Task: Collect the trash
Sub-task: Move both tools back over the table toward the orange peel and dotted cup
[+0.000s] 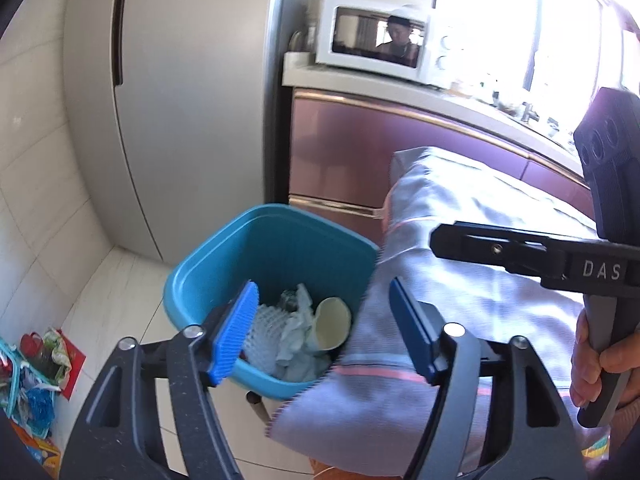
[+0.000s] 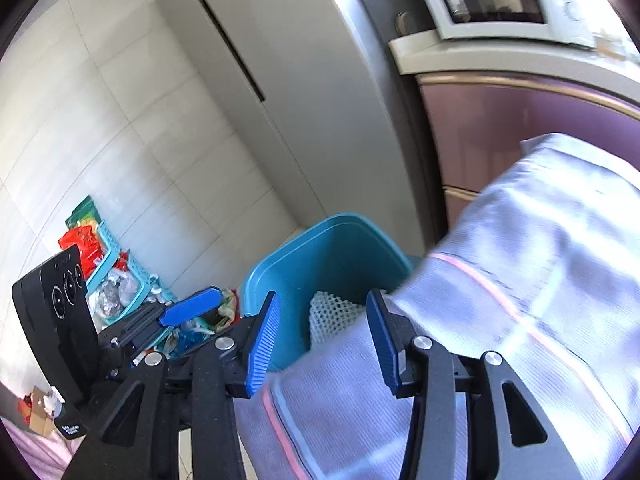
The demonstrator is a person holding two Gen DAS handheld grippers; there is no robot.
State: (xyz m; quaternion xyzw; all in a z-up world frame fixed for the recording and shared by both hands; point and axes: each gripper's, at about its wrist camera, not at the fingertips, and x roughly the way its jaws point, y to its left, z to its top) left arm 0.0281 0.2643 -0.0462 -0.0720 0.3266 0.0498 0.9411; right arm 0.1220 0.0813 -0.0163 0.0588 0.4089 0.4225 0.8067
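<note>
A blue plastic bin (image 1: 224, 256) stands on the floor beside the table; it also shows in the right wrist view (image 2: 320, 256). In it lie a white foam net (image 1: 264, 328), crumpled tissue (image 1: 296, 336) and a pale paper cup (image 1: 330, 324). My left gripper (image 1: 324, 332) is open and empty above the bin's near edge. My right gripper (image 2: 324, 340) is open and empty, over the bin and the cloth's edge. The foam net shows between its fingers (image 2: 332, 314). The right gripper's body (image 1: 540, 252) is seen at the right of the left wrist view.
A table under a grey-lilac striped cloth (image 1: 480, 248) is to the right of the bin. A grey fridge (image 1: 192, 100) and a purple cabinet (image 1: 344, 148) with a white microwave (image 1: 380, 40) stand behind. Baskets of packets (image 2: 116, 276) sit on the tiled floor at left.
</note>
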